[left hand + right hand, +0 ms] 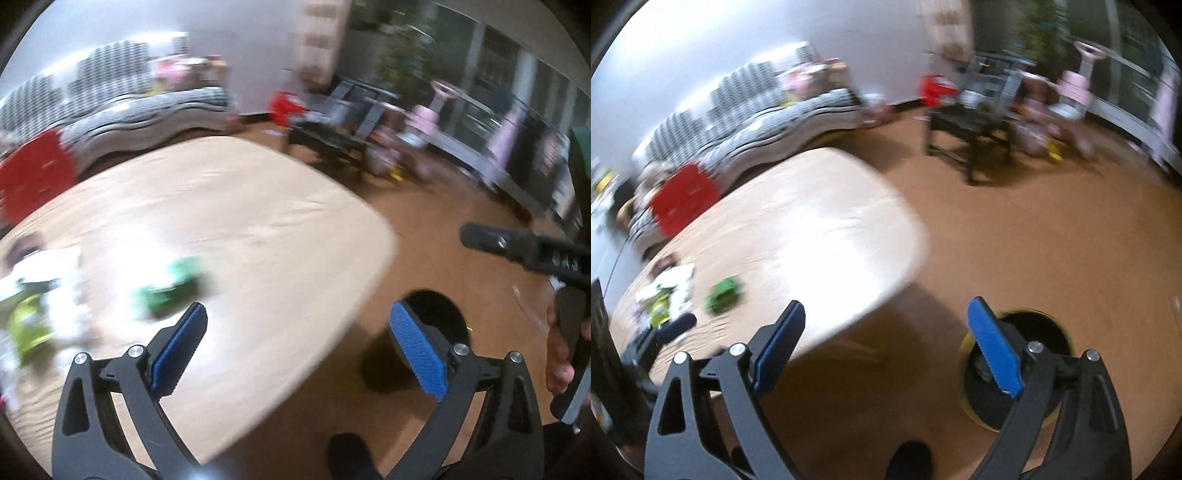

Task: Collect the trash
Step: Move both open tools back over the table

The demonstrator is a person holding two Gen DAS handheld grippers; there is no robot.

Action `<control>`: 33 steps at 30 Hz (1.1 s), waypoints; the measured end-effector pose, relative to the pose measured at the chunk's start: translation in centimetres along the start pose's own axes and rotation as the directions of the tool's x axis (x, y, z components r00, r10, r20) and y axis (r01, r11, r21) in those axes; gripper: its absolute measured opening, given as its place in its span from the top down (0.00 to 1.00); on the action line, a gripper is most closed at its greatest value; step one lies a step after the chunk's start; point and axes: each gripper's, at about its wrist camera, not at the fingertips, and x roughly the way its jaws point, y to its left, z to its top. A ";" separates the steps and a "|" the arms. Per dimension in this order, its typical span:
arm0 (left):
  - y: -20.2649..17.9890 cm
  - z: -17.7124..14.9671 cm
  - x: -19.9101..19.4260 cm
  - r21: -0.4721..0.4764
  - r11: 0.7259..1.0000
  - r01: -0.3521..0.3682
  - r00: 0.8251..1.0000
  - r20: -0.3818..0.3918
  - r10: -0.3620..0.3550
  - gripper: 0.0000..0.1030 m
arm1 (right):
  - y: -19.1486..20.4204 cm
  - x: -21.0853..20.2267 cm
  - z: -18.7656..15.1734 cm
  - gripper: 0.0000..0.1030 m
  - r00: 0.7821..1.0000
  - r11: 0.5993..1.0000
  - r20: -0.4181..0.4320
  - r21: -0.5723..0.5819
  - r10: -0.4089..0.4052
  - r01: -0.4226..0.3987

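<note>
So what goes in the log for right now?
left claw: open, empty | right claw: open, empty | green wrapper: on table | bin: on floor

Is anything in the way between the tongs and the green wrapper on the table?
Nothing visible. The left tongs and right tongs are both open and empty. Only bare tan wooden tabletop lies between them and the crumpled green wrapper. The picture is blurry.
</note>
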 end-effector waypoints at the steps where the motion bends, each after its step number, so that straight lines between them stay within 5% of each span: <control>1: 2.0 -0.2 -1.2 -0.026 0.999 -0.024 1.000 0.006 0.025 0.06 | 2.0 0.3 0.2 0.16 1.000 0.999 0.001 -0.026 0.026 -0.026; 7: 12.8 -2.6 -9.0 -0.125 0.967 -0.221 0.973 0.036 0.227 0.06 | 14.1 2.2 0.1 0.15 0.979 0.968 -0.036 -0.143 0.202 -0.205; 13: 22.6 -6.3 -15.5 -0.249 0.890 -0.381 0.919 0.004 0.395 0.07 | 23.3 3.5 -1.6 0.15 0.955 0.920 -0.097 -0.255 0.282 -0.297; 19: 28.2 -10.8 -20.4 -0.332 0.835 -0.438 0.890 -0.029 0.455 0.06 | 28.7 5.4 -2.8 0.15 0.941 0.884 -0.162 -0.326 0.298 -0.336; 26: 30.5 -15.0 -20.2 -0.281 0.805 -0.523 0.850 -0.109 0.515 0.07 | 31.4 7.0 -3.2 0.15 0.945 0.867 -0.176 -0.378 0.277 -0.325; 33: 32.0 -16.9 -18.5 -0.287 0.804 -0.522 0.853 -0.163 0.495 0.06 | 32.7 8.5 -3.4 0.15 0.948 0.858 -0.189 -0.409 0.255 -0.312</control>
